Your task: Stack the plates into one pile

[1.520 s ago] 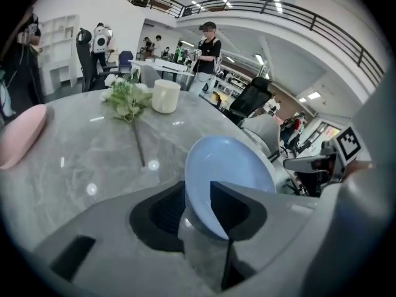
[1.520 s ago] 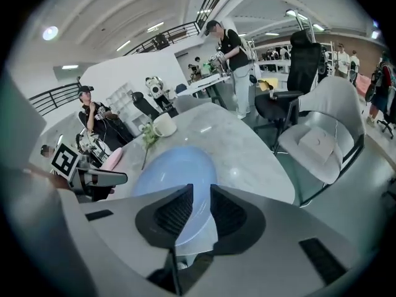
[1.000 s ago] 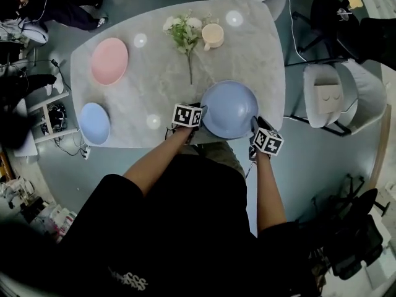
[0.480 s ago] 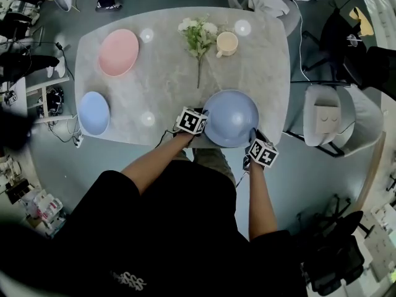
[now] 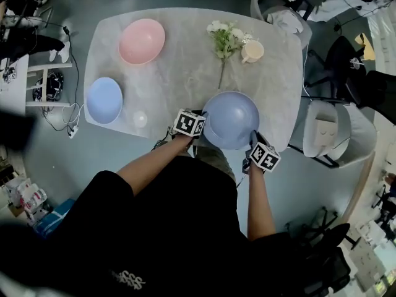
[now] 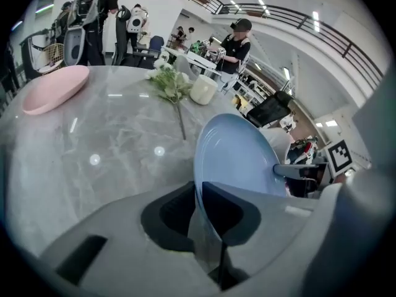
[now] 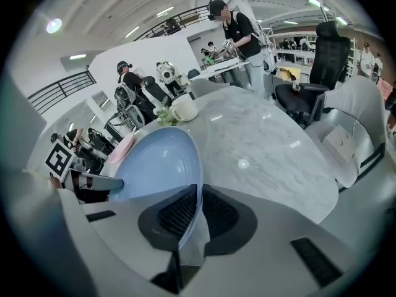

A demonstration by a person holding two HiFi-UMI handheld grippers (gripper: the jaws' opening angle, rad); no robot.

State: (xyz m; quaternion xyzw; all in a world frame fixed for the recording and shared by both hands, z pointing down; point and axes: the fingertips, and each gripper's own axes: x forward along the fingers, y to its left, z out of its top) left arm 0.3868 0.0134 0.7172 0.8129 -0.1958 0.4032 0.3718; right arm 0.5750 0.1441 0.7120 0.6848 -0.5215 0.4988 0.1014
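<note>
Both grippers on large blue plate (image 5: 231, 120), frame centre, at near edge of marble table (image 5: 185, 79). Left gripper (image 5: 201, 121) closing on left rim, rim between jaws. Right gripper (image 5: 254, 140) clenched on opposite rim, lower right. Plate, resting on table a second ago, now appears lifted and tilted: first pick-up seemingly under way, no pile yet. Count: three plates, namely large blue one, pink plate (image 5: 142, 41) upper left, small blue plate (image 5: 104, 100) at left. One cup (image 5: 252, 51) and one flower sprig (image 5: 226, 39), upper right.
</note>
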